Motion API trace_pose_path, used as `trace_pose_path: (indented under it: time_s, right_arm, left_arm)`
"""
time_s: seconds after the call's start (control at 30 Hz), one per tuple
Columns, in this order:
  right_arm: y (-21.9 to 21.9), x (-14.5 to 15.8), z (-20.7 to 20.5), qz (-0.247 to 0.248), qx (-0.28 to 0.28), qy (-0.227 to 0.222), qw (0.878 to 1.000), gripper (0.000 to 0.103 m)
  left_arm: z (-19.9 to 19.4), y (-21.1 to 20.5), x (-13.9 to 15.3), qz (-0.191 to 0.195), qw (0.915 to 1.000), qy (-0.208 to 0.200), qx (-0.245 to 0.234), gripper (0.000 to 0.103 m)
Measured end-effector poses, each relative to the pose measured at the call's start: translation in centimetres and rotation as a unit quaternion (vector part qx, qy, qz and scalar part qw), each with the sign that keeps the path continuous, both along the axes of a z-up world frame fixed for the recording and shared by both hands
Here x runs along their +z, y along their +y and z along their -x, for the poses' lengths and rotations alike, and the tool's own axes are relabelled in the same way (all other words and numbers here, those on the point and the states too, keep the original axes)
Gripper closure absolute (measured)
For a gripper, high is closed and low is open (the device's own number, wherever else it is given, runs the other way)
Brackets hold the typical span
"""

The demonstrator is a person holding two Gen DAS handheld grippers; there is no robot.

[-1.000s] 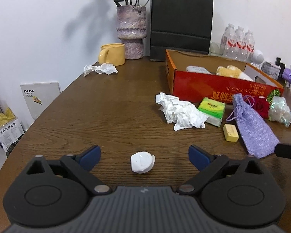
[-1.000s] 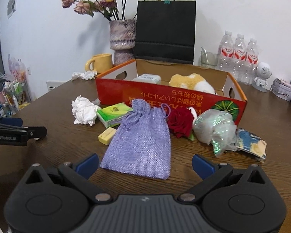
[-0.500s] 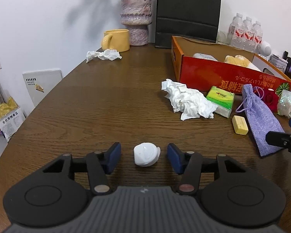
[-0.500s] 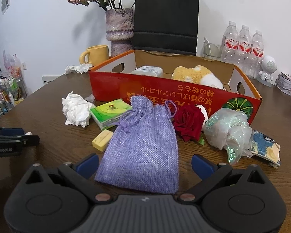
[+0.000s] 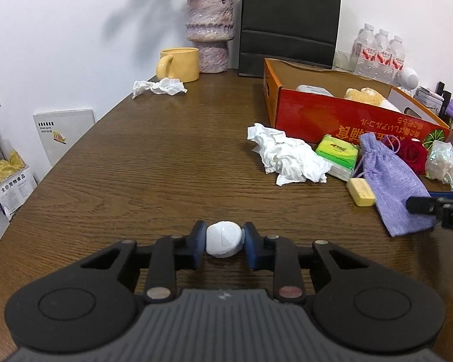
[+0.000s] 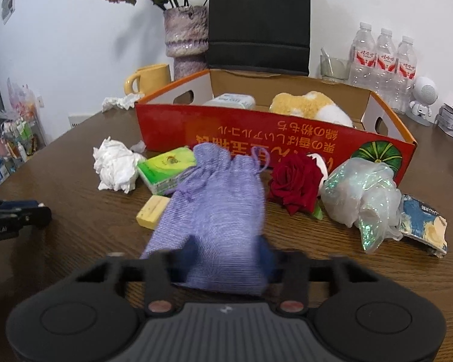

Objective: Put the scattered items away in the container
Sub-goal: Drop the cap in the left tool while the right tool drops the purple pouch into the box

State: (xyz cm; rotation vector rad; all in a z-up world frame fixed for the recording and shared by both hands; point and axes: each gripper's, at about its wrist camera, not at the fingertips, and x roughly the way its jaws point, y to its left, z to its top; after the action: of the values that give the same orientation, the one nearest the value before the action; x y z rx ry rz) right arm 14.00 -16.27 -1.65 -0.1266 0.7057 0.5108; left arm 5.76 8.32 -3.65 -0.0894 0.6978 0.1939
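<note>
My left gripper (image 5: pixel 223 244) is shut on a small white rounded object (image 5: pixel 224 239) just above the wooden table. My right gripper (image 6: pixel 226 259) is shut on the near end of the purple drawstring pouch (image 6: pixel 214 211), which also shows in the left wrist view (image 5: pixel 389 178). The red cardboard box (image 6: pixel 271 138) stands behind it, holding a white pack (image 6: pixel 232 101) and a yellow plush toy (image 6: pixel 308 108). In front of the box lie crumpled tissue (image 6: pixel 114 166), a green tissue pack (image 6: pixel 166 169), a yellow bar (image 6: pixel 152 211), a red rose (image 6: pixel 296 181), iridescent wrap (image 6: pixel 362 193) and a blue wrapper (image 6: pixel 422 223).
At the back stand a vase (image 5: pixel 210 33), a yellow mug (image 5: pixel 178 63), a black paper bag (image 5: pixel 290 21) and water bottles (image 6: pixel 380 60). Another crumpled tissue (image 5: pixel 160 86) lies near the mug. A white speaker figure (image 6: pixel 422 96) is at the right.
My left gripper has closed on the white object and lifted slightly. My right gripper has moved forward and closed on the purple pouch's near end.
</note>
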Motion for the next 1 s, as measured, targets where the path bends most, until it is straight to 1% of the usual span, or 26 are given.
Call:
trace_pose_path:
  time_s: [0.07,0.17,0.3,0.4,0.67,0.77,0.87,0.93,1.0]
  right_arm:
    - [-0.4,0.1,0.1,-0.012,0.003,0.002,1.000,0.092]
    - [-0.6,0.4,0.6,-0.018,0.009,-0.009,1.000,0.098]
    - [-0.9,1.0,1.4,-0.031,0.014,-0.031,0.999,0.099]
    - [-1.2,1.7,1.8,-0.037,0.016,-0.047,0.998,0.099]
    - [-2.0,4.4,1.8,-0.054,0.013,-0.083,0.995,0.099]
    - [-2.5,5.6,1.0,-0.063,0.010,-0.092,0.994,0.099]
    - [-3.0,6.9,-0.2,-0.071,0.005,-0.104,0.992,0.099]
    - [-3.1,7.9,-1.5,-0.072,0.001,-0.112,0.991,0.099]
    - [-3.1,8.8,-3.3,-0.073,-0.002,-0.114,0.991,0.099]
  left_arm:
    - [0.1,-0.2,0.0,-0.001,1.0000,-0.002,0.000,0.075]
    - [0.3,-0.3,-0.1,0.002,1.0000,-0.004,-0.001,0.075]
    - [0.5,-0.6,0.1,0.007,0.9999,-0.006,-0.005,0.075]
    - [0.5,-1.1,0.7,0.006,0.9998,-0.017,-0.012,0.075]
    - [-0.2,-2.8,4.5,-0.007,0.9964,-0.074,-0.042,0.075]
    - [-1.4,-3.5,6.5,-0.012,0.9934,-0.098,-0.057,0.075]
    - [-3.6,-4.4,8.6,-0.019,0.9896,-0.122,-0.074,0.075]
    - [-5.7,-5.1,9.9,-0.024,0.9872,-0.133,-0.085,0.075]
    - [-8.3,-5.7,11.0,-0.024,0.9865,-0.134,-0.091,0.075]
